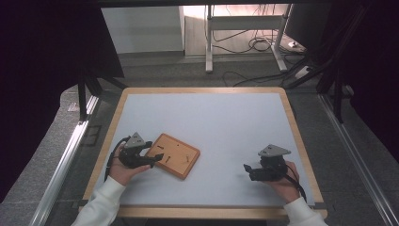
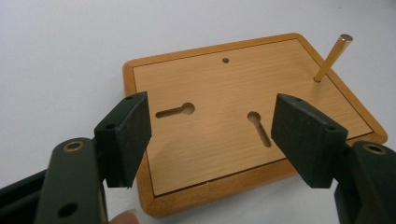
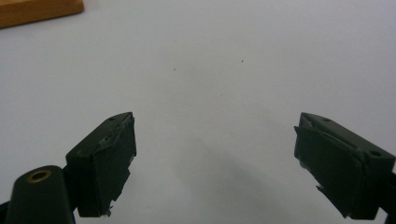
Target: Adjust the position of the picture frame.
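On the table (image 1: 226, 117), near its left front: the wooden board (image 1: 173, 155) is lying flat, back side up, showing two keyhole slots and a brass pin (image 2: 332, 58) leaning up from one corner.
Left claw (image 1: 155, 159): it is hovering just over the board's near edge, jaws standing spread with nothing between the pads.
Right claw (image 1: 248, 170): it is resting well apart to the right, jaws spread over bare table.
Key relation: the board is lying straight ahead of the left claw, long axis running rightward and toward the person; the left hand is nearer.
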The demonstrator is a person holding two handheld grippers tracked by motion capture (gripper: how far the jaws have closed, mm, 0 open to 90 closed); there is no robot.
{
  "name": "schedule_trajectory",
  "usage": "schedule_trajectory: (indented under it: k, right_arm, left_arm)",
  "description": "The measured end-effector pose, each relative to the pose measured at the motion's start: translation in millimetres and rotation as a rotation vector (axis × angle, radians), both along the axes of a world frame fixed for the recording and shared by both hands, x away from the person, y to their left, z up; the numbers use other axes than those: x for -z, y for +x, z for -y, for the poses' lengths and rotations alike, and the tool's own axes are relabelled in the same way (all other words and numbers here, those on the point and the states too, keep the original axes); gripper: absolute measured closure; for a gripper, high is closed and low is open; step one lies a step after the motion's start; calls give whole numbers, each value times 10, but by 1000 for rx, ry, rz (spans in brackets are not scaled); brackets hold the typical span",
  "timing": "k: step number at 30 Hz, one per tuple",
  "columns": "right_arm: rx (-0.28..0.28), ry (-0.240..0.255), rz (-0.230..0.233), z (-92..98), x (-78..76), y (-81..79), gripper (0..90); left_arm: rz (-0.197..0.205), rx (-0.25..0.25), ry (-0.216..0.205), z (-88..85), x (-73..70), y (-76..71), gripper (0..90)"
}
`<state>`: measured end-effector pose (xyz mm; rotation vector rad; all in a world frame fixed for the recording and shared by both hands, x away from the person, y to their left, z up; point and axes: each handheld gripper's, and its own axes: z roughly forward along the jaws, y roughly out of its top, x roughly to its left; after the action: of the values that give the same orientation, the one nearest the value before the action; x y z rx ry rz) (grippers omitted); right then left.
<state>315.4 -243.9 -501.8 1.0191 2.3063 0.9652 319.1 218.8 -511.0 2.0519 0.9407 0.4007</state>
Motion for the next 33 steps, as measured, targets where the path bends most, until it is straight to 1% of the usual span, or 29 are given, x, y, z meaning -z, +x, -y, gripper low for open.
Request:
schedule_trajectory:
  k: [3, 6, 7, 8, 10, 12, 16, 18, 20, 21, 23, 24, 25, 26, 29, 33]
  right_arm:
    - [-21, 26, 7, 18, -20, -8, 156]
    - [-28, 38, 13, 9, -18, -13, 187]
    - [-28, 38, 13, 9, -18, -13, 187]
    - [-34, 35, 15, -7, -3, -18, 223]
    - [-31, 24, 19, -22, 10, -30, 237]
    - [-32, 19, 6, -37, 22, -42, 241]
    - [-25, 19, 6, -62, 6, -81, 241]
    - [-31, 14, 6, -77, -5, -91, 241]
    - [-44, 15, 8, -82, -6, -84, 239]
    - [-46, 21, 9, -86, -1, -76, 239]
    - [-50, 37, -4, -94, 9, -58, 240]
    - [-50, 37, -4, -94, 9, -58, 240]
    - [-60, 51, -12, -118, 22, -44, 251]
    - [-62, 54, -14, -132, 24, -45, 257]
    - [-87, 53, -9, -224, 26, -68, 276]
    - [-132, 49, -20, -399, 26, -77, 279]
  left_arm:
    - [-2, 9, -1, 18, 0, 2, 288]
    - [-2, 11, -6, 20, 8, 21, 286]
    - [-2, 11, -6, 20, 8, 21, 285]
    - [0, 14, -6, 14, 16, 28, 285]
    - [2, 16, -6, 7, 20, 32, 283]
    - [3, 20, -6, 4, 20, 19, 282]
    - [19, 21, -5, -3, -3, -20, 282]
    - [25, 20, -2, 3, -14, -28, 282]
    - [21, 25, 4, 6, -5, -35, 283]
    - [19, 26, 5, 6, 0, -35, 283]
    - [17, 23, 6, -1, 7, -27, 283]
    - [17, 23, 6, -1, 7, -27, 283]
    - [14, 21, 4, -6, 8, -18, 283]
    - [15, 19, 6, -5, 11, -15, 283]
    - [13, 19, 8, 3, 14, -17, 283]
    - [11, 24, 13, 12, 24, -9, 283]
